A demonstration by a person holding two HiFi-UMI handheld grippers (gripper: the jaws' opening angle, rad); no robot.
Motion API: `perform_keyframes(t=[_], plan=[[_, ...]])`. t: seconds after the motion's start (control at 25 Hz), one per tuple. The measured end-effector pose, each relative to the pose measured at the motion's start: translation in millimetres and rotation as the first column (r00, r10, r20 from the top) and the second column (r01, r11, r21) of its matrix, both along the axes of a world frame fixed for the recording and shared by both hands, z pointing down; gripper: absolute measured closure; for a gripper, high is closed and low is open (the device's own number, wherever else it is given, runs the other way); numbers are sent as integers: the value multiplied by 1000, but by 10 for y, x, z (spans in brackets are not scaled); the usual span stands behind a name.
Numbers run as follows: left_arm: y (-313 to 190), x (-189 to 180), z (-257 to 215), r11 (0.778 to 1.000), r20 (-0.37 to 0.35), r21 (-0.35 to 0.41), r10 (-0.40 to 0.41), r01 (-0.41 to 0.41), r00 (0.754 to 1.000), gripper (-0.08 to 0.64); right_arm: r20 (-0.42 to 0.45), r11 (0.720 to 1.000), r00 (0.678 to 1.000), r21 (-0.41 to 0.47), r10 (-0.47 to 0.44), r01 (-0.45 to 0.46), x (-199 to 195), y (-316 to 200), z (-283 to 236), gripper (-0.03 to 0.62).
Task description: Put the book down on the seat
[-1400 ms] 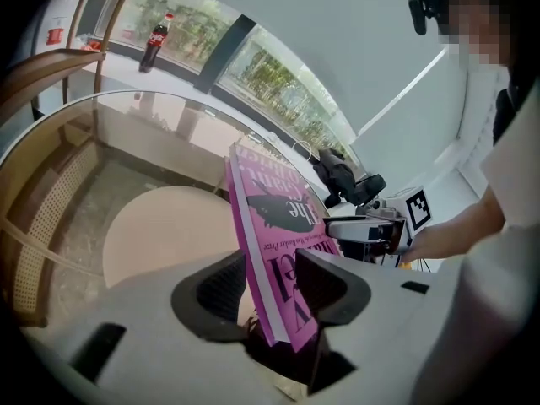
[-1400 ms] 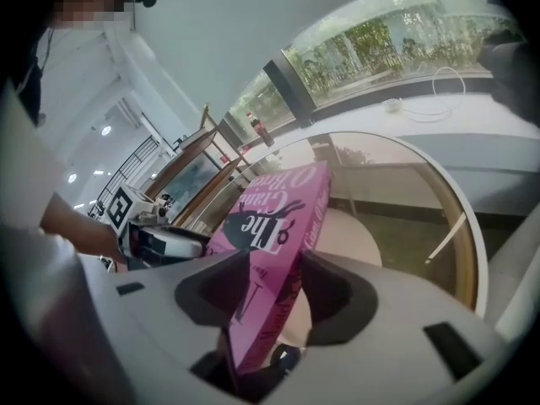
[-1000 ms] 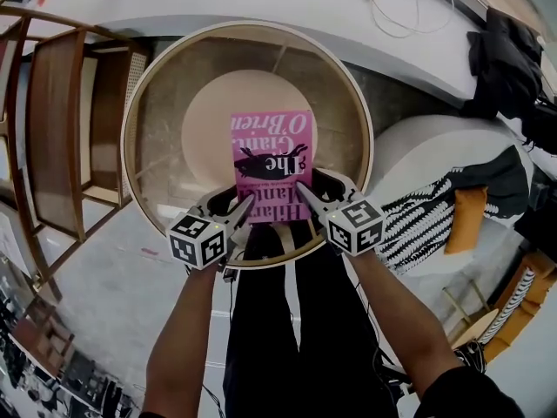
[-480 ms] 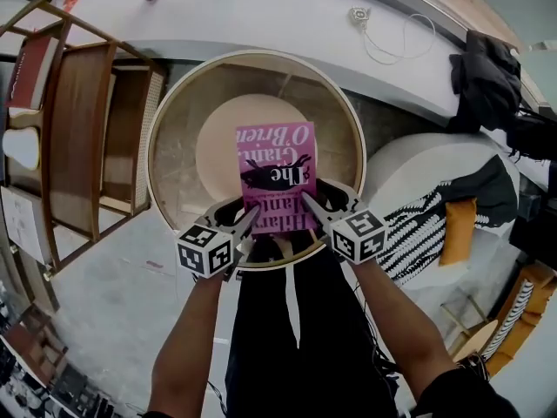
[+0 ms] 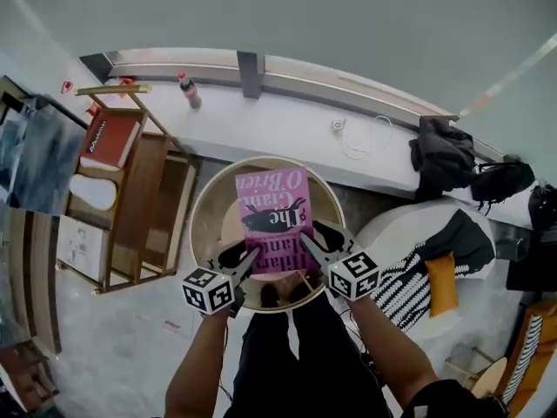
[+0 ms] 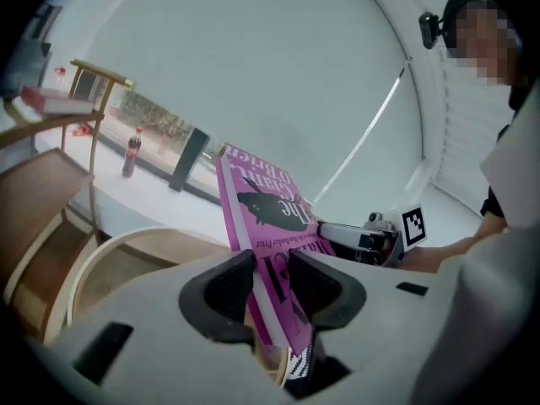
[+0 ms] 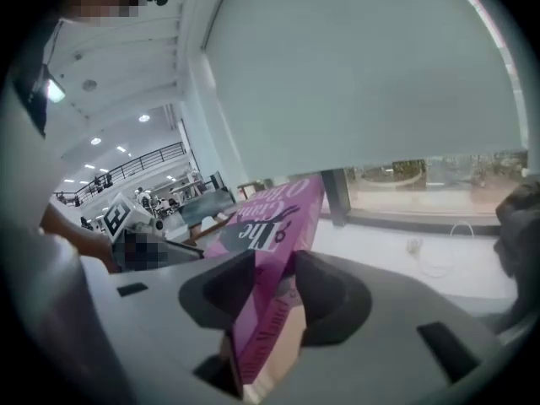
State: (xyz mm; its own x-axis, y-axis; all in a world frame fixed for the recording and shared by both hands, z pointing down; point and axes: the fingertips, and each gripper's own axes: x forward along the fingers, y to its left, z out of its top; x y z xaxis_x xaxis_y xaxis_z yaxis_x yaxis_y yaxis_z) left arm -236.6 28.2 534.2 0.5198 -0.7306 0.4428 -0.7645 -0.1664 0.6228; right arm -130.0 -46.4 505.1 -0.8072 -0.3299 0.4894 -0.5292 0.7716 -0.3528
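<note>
A pink book (image 5: 271, 220) with a black animal on its cover is held by its near edge above the round wooden-rimmed seat (image 5: 202, 225), over the cream cushion (image 5: 230, 225). In the left gripper view the book (image 6: 261, 209) stands tilted up, and my left gripper (image 6: 272, 281) has both pads pressed on its lower left corner. My right gripper (image 7: 274, 289) clamps the lower right corner of the book (image 7: 274, 218), and its jaws are closing tighter on it. From above, the left gripper (image 5: 246, 259) and right gripper (image 5: 309, 246) sit side by side.
A wooden rack (image 5: 139, 198) holding a red book (image 5: 109, 139) stands left of the seat. Behind runs a white ledge (image 5: 287, 133) with a bottle (image 5: 189, 91) and a cable (image 5: 357, 138). Black bags (image 5: 444, 159) and a white pouf (image 5: 400, 229) with an orange cushion (image 5: 441, 284) lie to the right.
The head view has swung up and pulled back, so the wall now fills the top. The book, still in both grippers, looks smaller and farther from the camera above the seat.
</note>
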Motion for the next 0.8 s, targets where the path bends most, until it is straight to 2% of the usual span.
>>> perform_keyframes(t=[0.16, 0.32, 0.52, 0.64, 0.8], plan=[[-212, -188, -834, 990, 56, 138, -9, 1, 998, 414, 75, 992, 997, 130, -8, -2, -152, -159, -871, 429], [-337, -218, -1563, 965, 87, 260, -11, -13, 996, 417, 129, 967, 991, 256, -28, -7, -144, -234, -1667, 442], [-256, -205, -2312, 914, 138, 401, -5, -52, 990, 419, 192, 915, 981, 401, -36, -45, -79, -65, -2440, 443], [-275, -62, -2689, 880, 178, 466, 10, -93, 984, 422, 216, 878, 976, 474, -36, -72, 96, -43, -2781, 445], [-327, 167, -3066, 834, 203, 533, 40, -145, 978, 439, 233, 849, 973, 515, -2, -122, 385, -51, -3052, 447]])
